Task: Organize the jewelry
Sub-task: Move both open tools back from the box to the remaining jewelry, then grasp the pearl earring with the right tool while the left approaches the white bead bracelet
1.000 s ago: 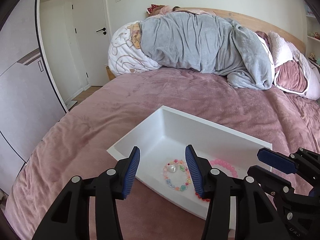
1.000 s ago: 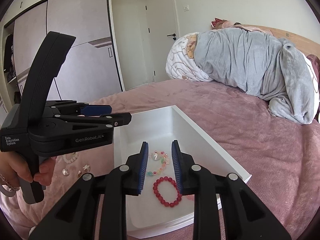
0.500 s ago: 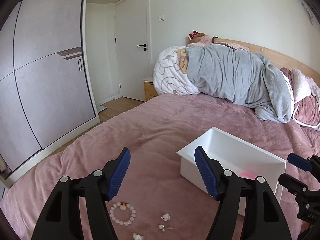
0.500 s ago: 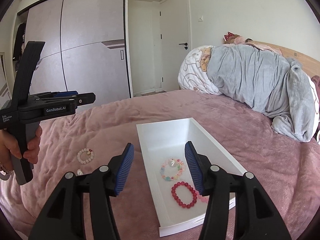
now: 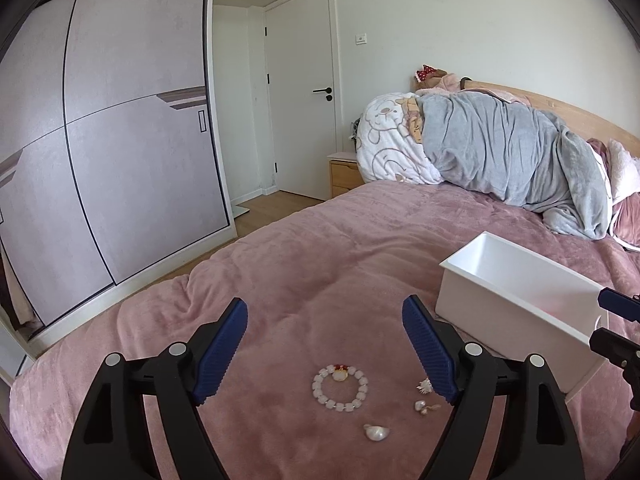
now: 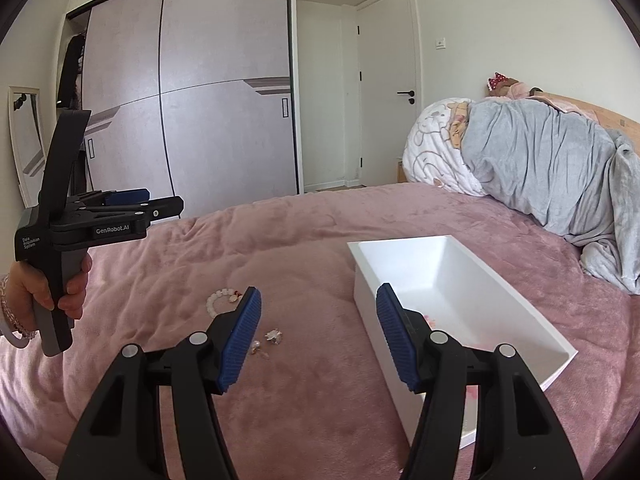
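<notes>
A white bead bracelet (image 5: 340, 388) with a red charm lies on the pink bedspread (image 5: 320, 260), just below my left gripper (image 5: 324, 304). Its jaws are opening wide, with nothing between them. Small earrings (image 5: 425, 386) and a pearly shell piece (image 5: 376, 432) lie to the bracelet's right. The white box (image 5: 500, 312) stands further right. In the right wrist view my right gripper (image 6: 319, 290) hovers between the earrings (image 6: 274, 335) and the white box (image 6: 404, 248), jaws opening and empty. The bracelet (image 6: 218, 300) is at its left, and a hand holds the left gripper (image 6: 164, 199) above the bed.
Something pink (image 6: 430, 320) shows inside the box, mostly hidden by my right finger. A heap of grey and white bedding (image 5: 500, 152) lies at the headboard. A sliding wardrobe (image 5: 120, 140) and a white door (image 5: 304, 92) are beyond the bed's left edge.
Both grippers have swung left, away from above the box and toward the loose jewelry on the bedspread. Both pairs of jaws have widened; the bracelets in the box have dropped out of view.
</notes>
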`<state>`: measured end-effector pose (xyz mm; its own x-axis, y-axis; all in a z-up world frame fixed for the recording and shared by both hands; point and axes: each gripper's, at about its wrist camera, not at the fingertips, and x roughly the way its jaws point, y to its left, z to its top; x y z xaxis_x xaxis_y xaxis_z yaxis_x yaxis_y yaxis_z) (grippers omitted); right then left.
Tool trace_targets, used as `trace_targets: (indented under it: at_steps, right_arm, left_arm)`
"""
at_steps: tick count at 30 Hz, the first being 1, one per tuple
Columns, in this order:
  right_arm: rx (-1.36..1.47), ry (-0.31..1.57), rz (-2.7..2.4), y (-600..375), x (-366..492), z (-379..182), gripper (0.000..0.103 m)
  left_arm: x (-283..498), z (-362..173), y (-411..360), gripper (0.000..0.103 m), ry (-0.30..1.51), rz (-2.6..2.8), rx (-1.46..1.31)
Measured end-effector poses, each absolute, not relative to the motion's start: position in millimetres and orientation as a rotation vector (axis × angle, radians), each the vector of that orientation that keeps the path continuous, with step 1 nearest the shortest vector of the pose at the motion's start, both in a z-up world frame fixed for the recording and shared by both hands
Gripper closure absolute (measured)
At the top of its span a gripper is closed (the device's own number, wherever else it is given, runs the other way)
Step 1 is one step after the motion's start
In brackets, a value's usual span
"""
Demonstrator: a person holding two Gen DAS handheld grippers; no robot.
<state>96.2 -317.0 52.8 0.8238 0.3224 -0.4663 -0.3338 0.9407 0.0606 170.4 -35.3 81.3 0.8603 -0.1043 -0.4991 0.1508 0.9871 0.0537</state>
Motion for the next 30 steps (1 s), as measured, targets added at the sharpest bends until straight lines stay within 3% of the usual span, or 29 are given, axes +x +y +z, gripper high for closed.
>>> trace_targets:
  at_steps: [10,20,30]
  right_arm:
    - [-0.085,0.632,0.411,-260.4,114.3,11.6,0.044]
    - [-0.139,0.71,0.403,-223.9,144.2,-20.6,0.044]
    - [-0.104,0.797,0.387,-208.9,177.7,-55.2,0.045]
  left_arm:
    - [182.1,22.8,14.8,0.011,0.611,-0.122,0.018]
    - [210.4,-16.3,33.2,0.01,0.691,-0.135,-0.076]
    - [243.4,-44.2,18.9,0.01,0.735,-0.151,0.034]
